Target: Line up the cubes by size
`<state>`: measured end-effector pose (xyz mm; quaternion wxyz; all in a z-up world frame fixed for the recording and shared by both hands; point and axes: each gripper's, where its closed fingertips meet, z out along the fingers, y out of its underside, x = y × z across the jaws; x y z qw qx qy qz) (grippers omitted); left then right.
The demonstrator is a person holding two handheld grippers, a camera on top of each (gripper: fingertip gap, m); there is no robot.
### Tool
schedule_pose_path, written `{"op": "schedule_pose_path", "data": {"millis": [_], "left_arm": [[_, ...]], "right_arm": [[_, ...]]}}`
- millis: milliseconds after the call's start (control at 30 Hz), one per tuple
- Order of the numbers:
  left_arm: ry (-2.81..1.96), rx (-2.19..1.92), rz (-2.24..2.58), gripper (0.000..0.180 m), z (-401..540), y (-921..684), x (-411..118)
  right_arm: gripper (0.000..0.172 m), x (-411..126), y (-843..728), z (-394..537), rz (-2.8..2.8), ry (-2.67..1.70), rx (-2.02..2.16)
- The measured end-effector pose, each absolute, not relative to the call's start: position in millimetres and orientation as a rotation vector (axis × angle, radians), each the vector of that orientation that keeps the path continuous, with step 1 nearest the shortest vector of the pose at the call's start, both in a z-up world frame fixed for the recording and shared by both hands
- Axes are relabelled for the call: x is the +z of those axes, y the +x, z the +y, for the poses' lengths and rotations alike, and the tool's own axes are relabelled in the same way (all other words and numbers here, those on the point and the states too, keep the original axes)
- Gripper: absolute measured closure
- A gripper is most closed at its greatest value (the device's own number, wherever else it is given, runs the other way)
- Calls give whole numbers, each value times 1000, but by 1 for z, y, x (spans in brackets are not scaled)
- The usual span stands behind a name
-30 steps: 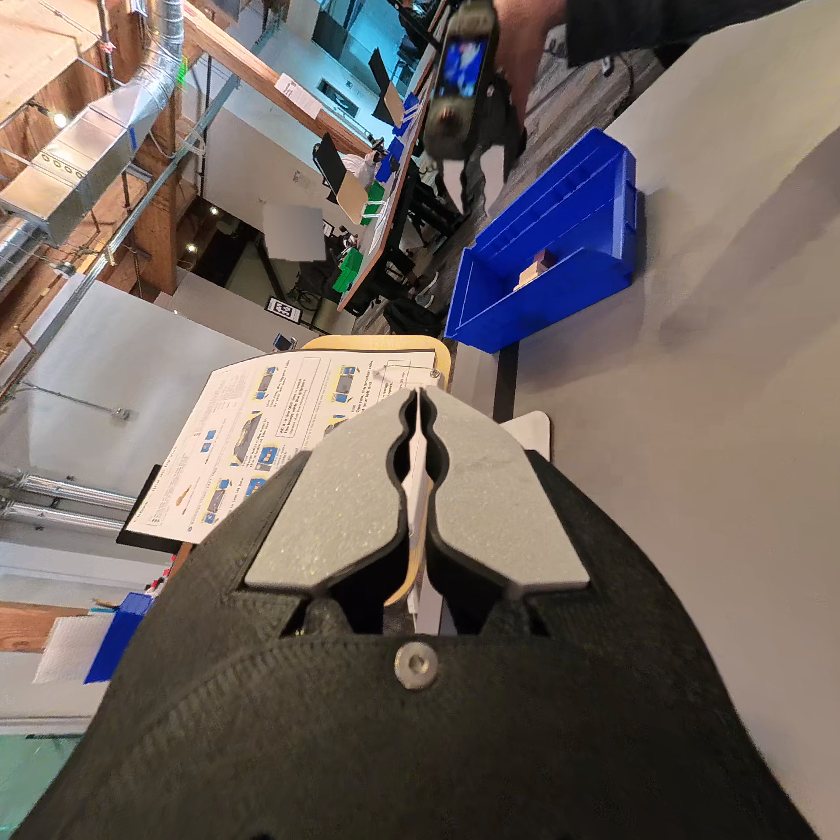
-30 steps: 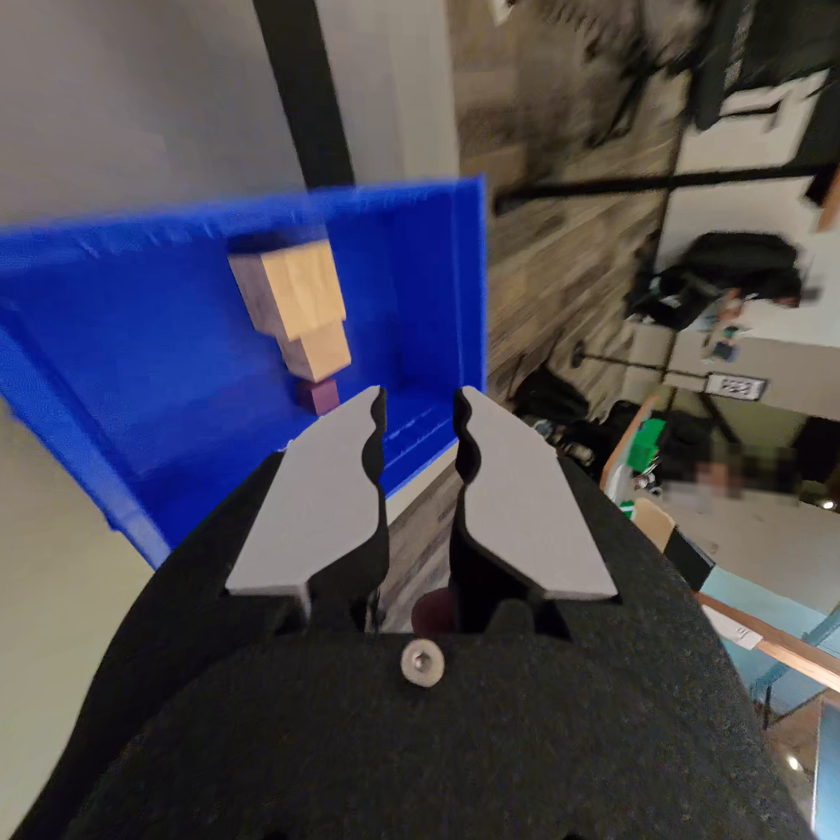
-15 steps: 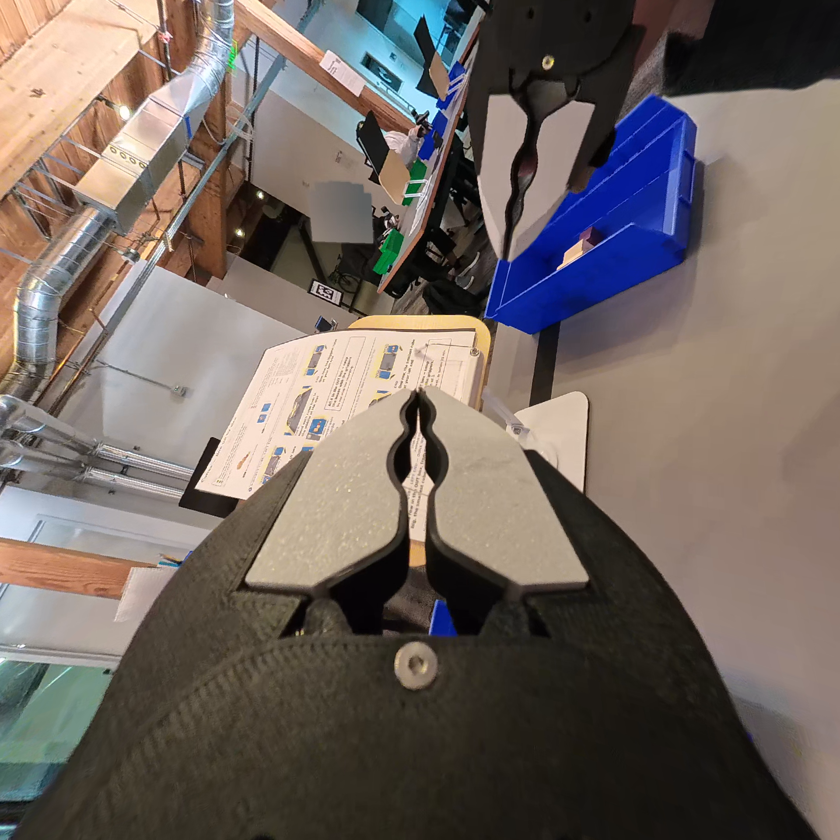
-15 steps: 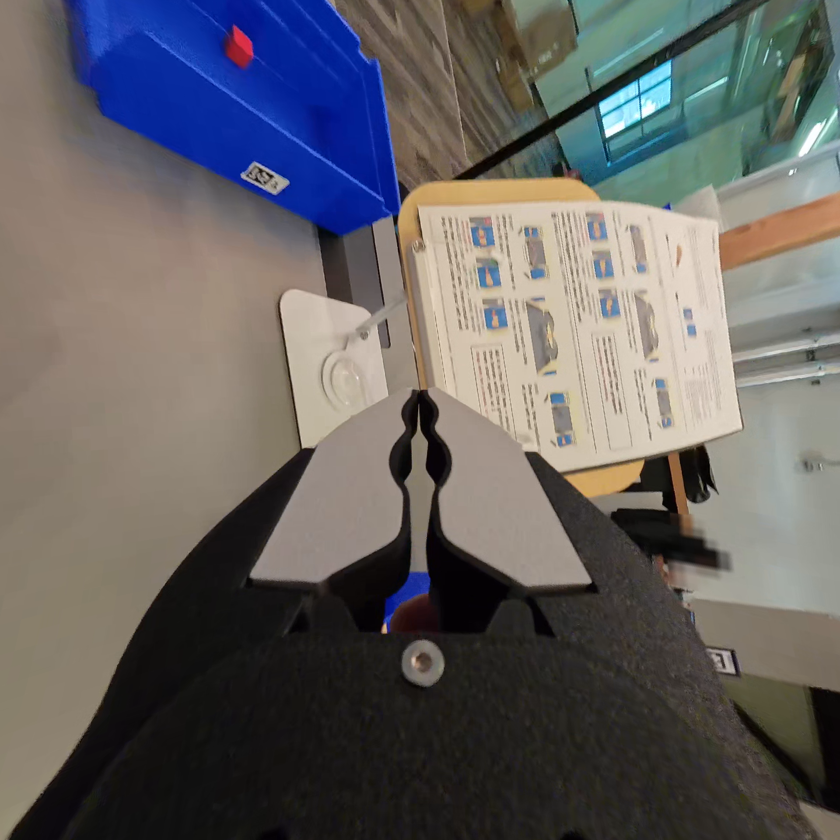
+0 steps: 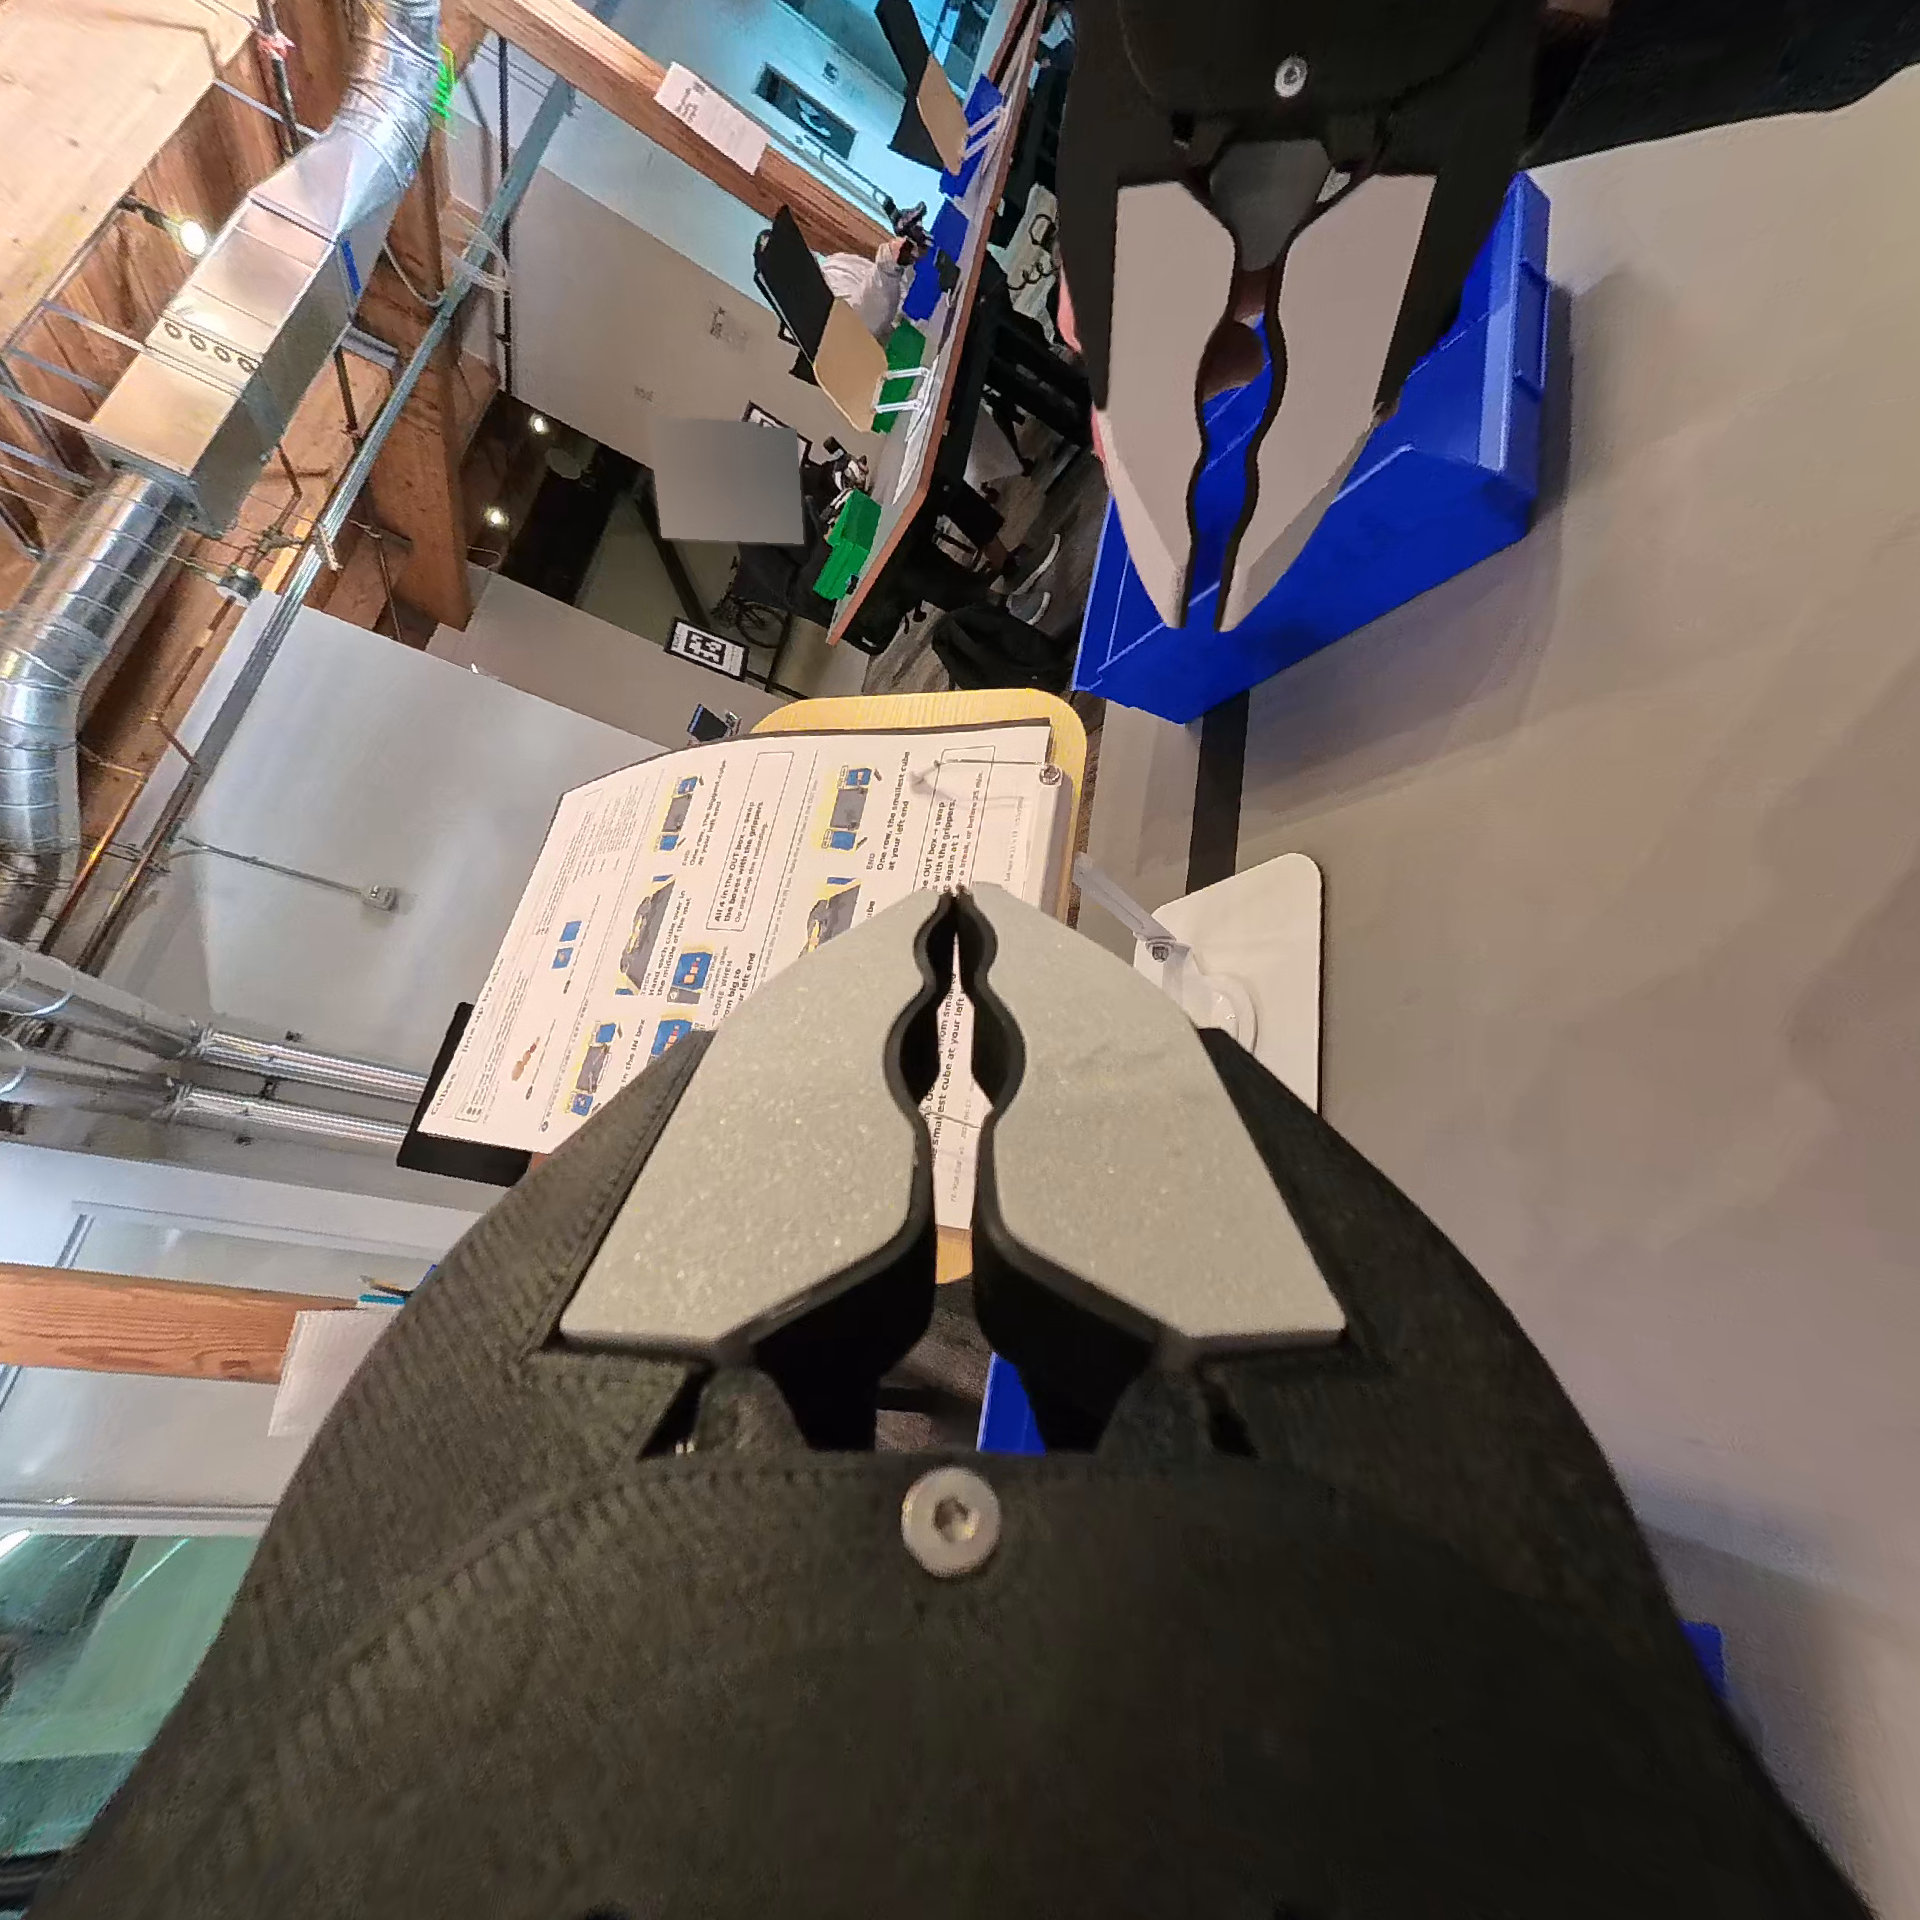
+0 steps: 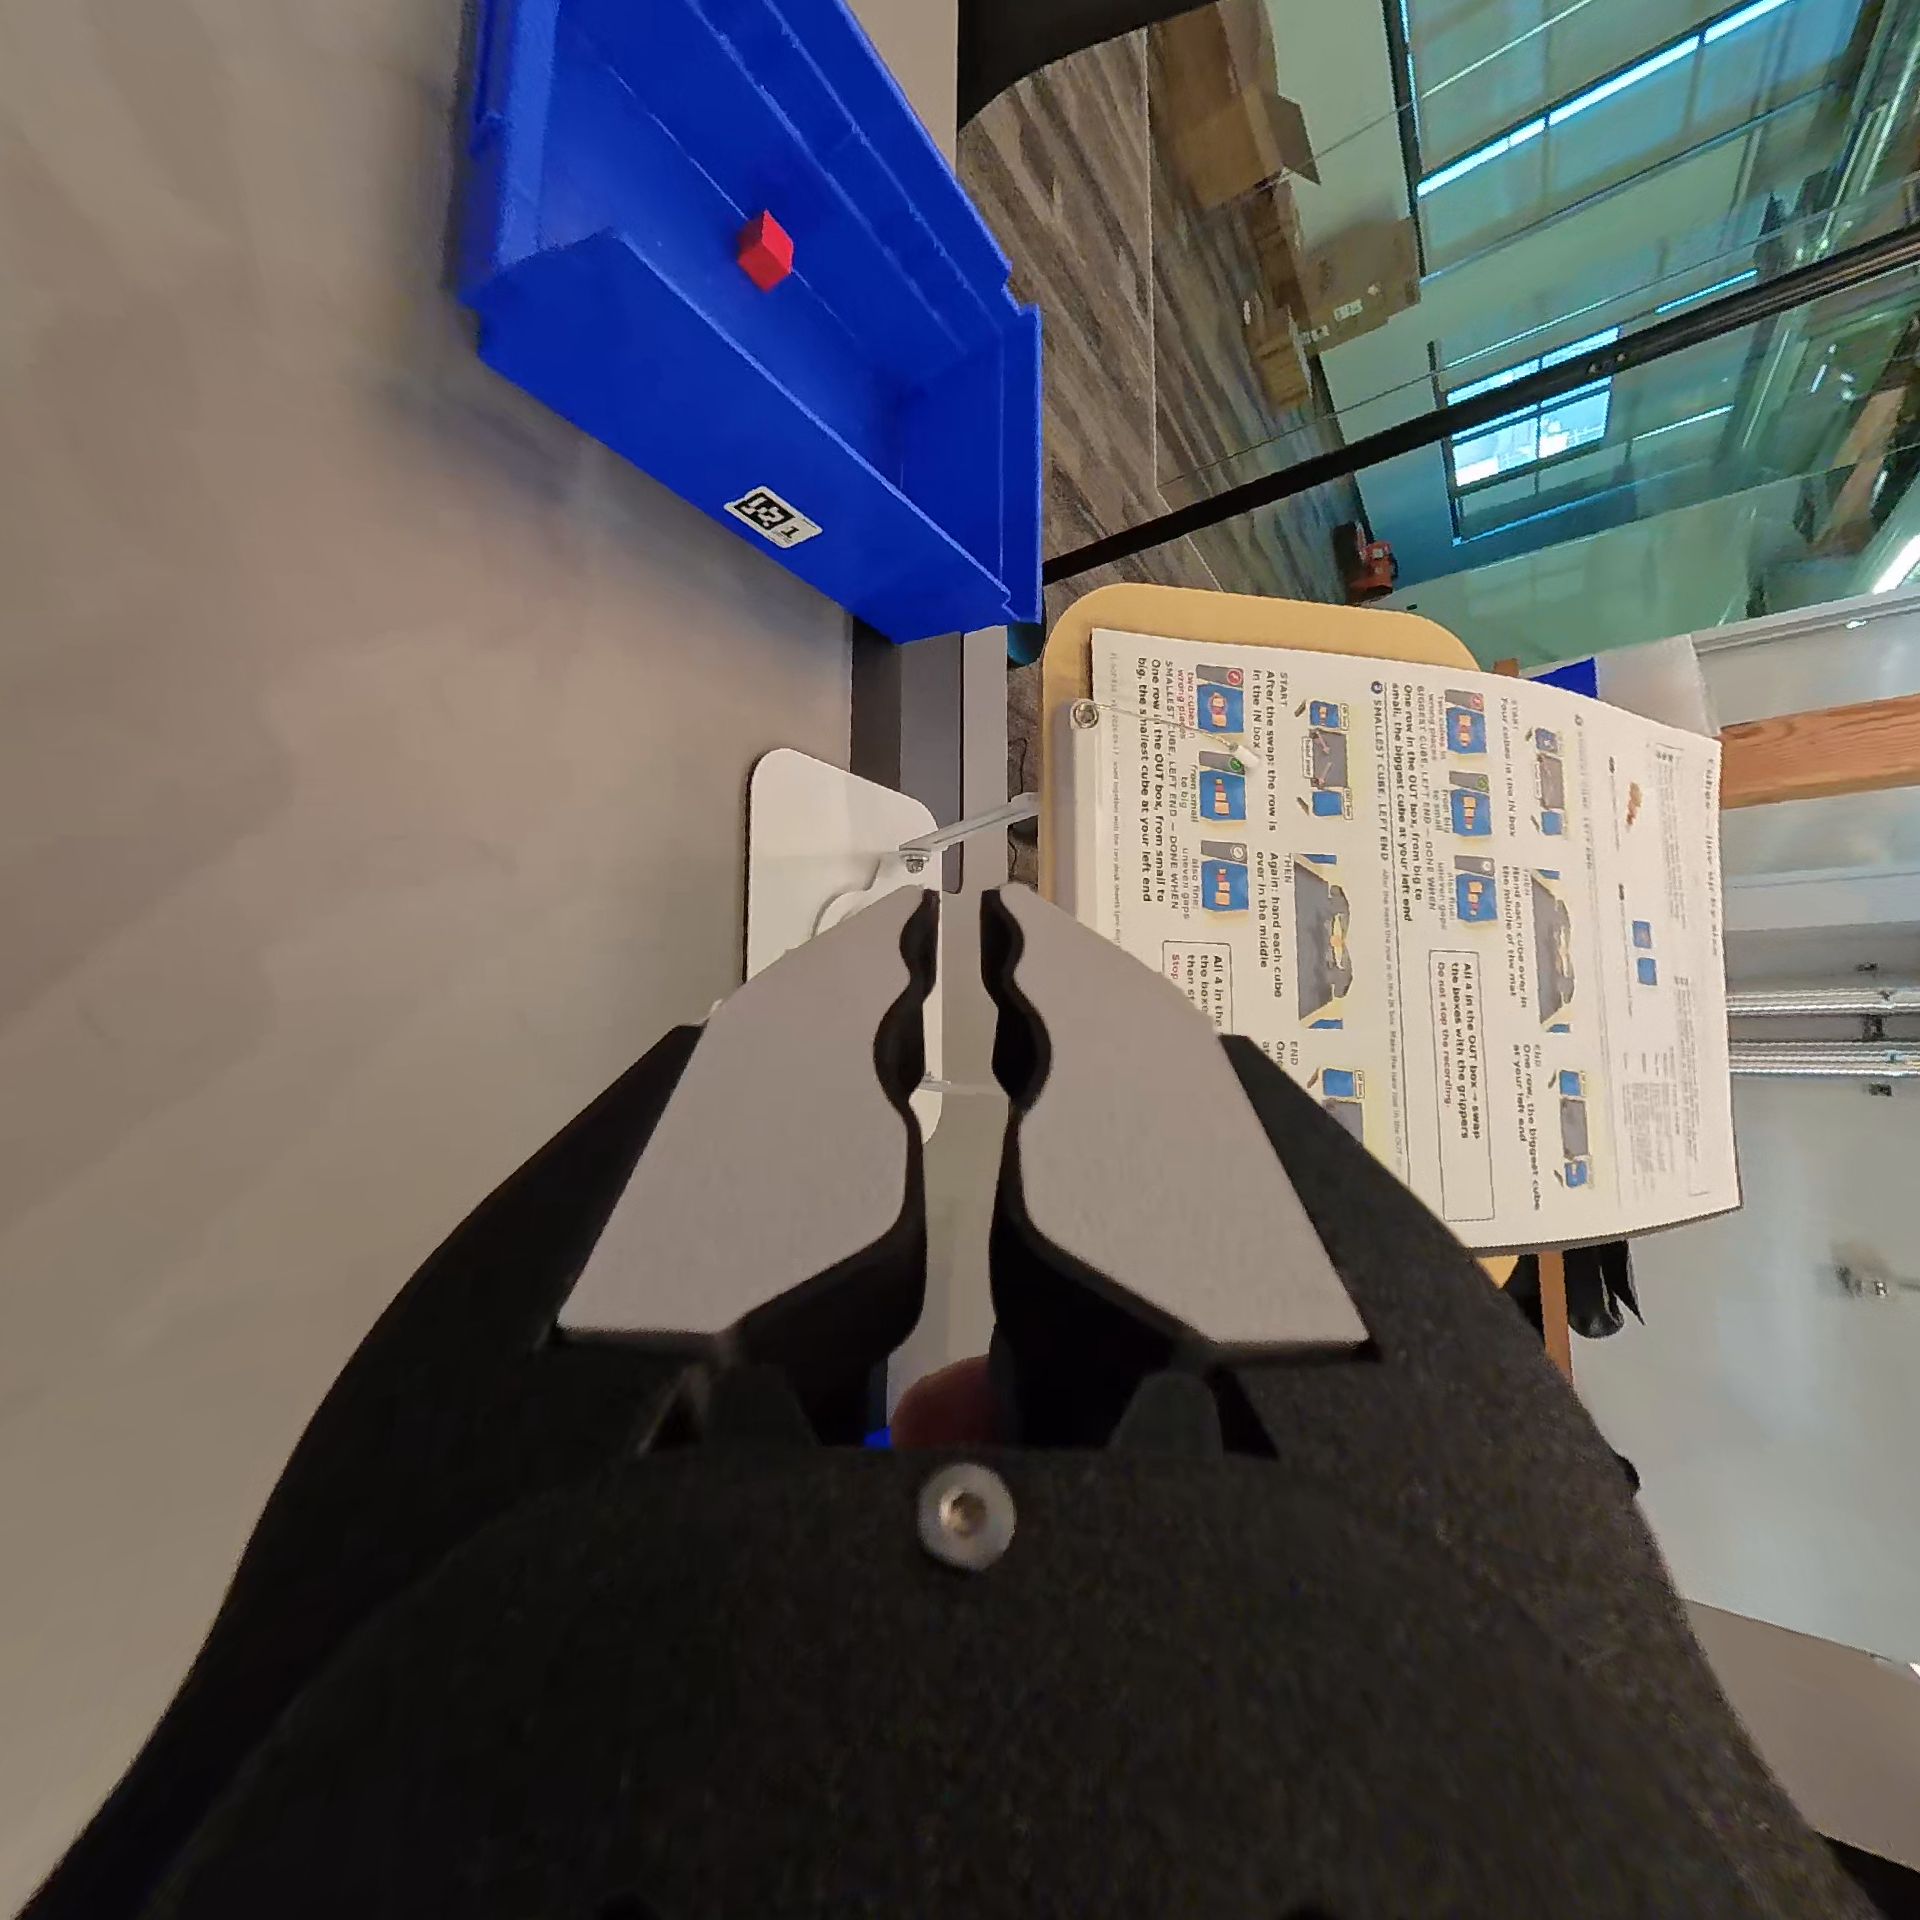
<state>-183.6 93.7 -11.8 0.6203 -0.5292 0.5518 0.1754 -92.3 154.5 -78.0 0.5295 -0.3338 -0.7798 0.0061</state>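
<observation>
Both grippers hang in the air over the grey table (image 6: 312,935), tipped on their sides, and neither has anything in its grasp.

The left gripper (image 5: 958,906) has its 2 grey fingertips meeting at the very tip, with only the wavy hollows behind them showing through to the printed instruction sheet (image 5: 748,894) on its wooden board beyond. Nothing sits between the pads.

The right gripper (image 6: 961,899) stands a little apart at the tips, a narrow slot with bare space in it; through the slot I see the white stand base (image 6: 821,831) on the table. In the left wrist view the same gripper (image 5: 1203,623) comes in from 12 o'clock, pointing downward in the picture in front of a blue bin (image 5: 1392,509), its fingers slightly parted and bare.

The only cube I can pick out is a small red cube (image 6: 765,247), lying inside the second blue bin (image 6: 665,364) at about 11 o'clock from the right gripper's tips, well apart from them. That bin sits on the table and carries a small black-and-white tag on its side wall. The cube rests on the bin's floor, alone as far as I can tell. From the left gripper's side, the inside of the other bin at about 1 o'clock is largely hidden by the right gripper, so I cannot tell whether any cube lies in it.

The instruction sheet (image 6: 1403,935) stands at about 3 o'clock of the right gripper's tips.
</observation>
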Motion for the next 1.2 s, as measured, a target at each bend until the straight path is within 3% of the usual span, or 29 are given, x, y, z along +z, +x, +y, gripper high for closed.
{"op": "schedule_pose_path", "data": {"millis": [33, 300, 533, 667, 867, 1200], "left_arm": [[-1217, 404, 1269, 180, 94, -184, -12], [-1252, 460, 1239, 180, 99, -199, -11], [-1383, 566, 1177, 164, 116, -245, -20], [-1537, 675, 1155, 155, 133, -288, -43], [-1874, 741, 1138, 124, 155, -366, -108], [-2168, 762, 1121, 113, 162, -427, -173]], "right_arm": [[164, -77, -92, 154, -1859, -792, 17], [162, -80, -90, 158, -1867, -796, 14], [161, -95, -97, 154, -1928, -789, 12], [159, -105, -101, 152, -1965, -788, 17], [157, -113, -104, 151, -1993, -789, 14], [156, -143, -130, 110, -2131, -679, 55]]}}
